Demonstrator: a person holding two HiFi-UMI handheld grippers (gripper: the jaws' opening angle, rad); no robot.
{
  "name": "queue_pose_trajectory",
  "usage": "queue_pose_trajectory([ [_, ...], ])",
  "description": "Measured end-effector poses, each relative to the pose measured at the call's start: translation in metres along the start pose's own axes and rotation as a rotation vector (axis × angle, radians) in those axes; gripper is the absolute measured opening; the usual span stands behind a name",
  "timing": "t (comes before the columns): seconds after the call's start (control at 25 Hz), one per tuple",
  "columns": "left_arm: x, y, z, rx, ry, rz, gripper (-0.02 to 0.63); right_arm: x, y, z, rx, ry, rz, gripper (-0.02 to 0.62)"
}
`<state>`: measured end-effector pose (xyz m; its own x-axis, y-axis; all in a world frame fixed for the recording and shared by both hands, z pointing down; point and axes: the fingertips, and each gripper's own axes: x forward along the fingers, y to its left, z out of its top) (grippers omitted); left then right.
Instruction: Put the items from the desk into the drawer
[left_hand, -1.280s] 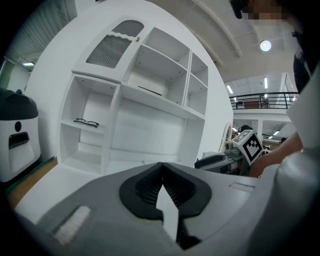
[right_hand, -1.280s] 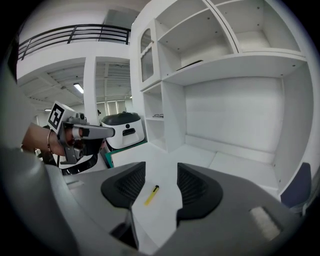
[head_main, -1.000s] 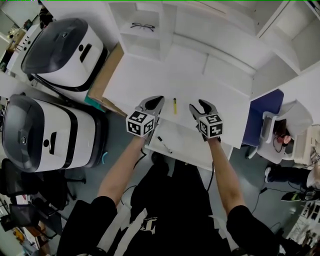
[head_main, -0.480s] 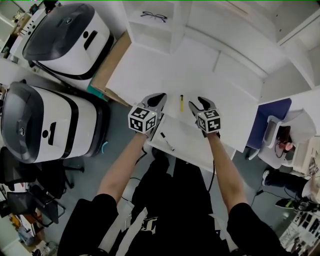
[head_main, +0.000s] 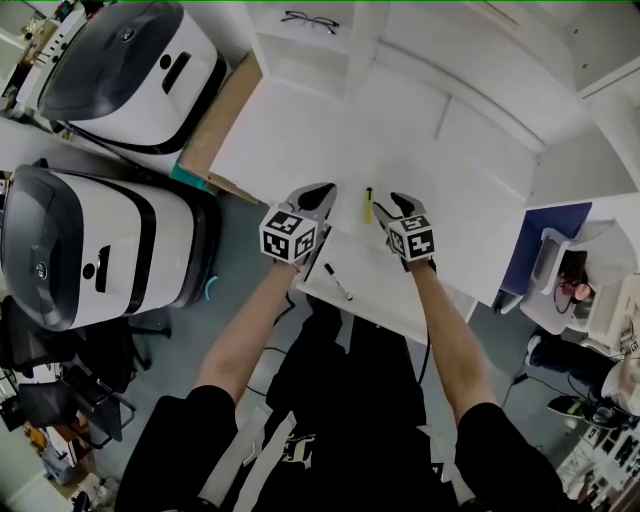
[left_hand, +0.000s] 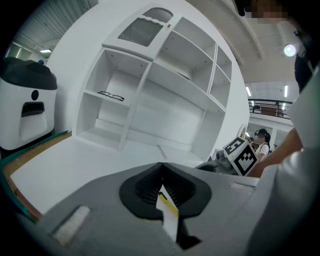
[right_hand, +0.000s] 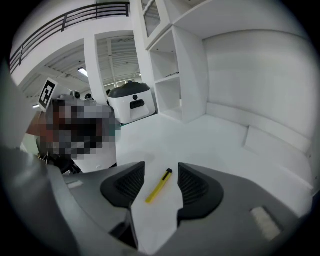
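A yellow pen (head_main: 368, 205) lies on the white desk (head_main: 300, 130) near its front edge. My right gripper (head_main: 398, 204) is open just right of it; in the right gripper view the yellow pen (right_hand: 159, 186) lies on the desk between the jaws of the gripper (right_hand: 161, 167), untouched. My left gripper (head_main: 321, 191) hovers left of the pen, shut and holding nothing; in its own view the tips of the gripper (left_hand: 162, 166) meet, and a bit of yellow pen (left_hand: 168, 201) shows behind them. Below the desk edge a white drawer (head_main: 385, 290) stands open with a black pen (head_main: 338, 283) inside.
Glasses (head_main: 308, 20) rest on a shelf of the white cubby unit (head_main: 300, 55) at the desk's back. Two large white-and-black machines (head_main: 90, 250) stand on the floor to the left. A brown board (head_main: 212, 130) leans against the desk's left side.
Both grippers have edged forward over the desk's front edge, closing in on the yellow pen from either side. The head view has shifted a little.
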<state>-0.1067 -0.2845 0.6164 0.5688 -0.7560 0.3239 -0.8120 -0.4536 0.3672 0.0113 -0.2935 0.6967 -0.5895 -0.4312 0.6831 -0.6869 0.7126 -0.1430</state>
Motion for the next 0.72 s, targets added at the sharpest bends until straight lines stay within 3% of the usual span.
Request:
queue_pose_trajectory([
  [0.72, 0.026, 0.036, -0.029, -0.056, 0.054, -0.004, 0.0, 0.066, -0.006, -0.038, 0.041, 0.128, 0.002, 0.209],
])
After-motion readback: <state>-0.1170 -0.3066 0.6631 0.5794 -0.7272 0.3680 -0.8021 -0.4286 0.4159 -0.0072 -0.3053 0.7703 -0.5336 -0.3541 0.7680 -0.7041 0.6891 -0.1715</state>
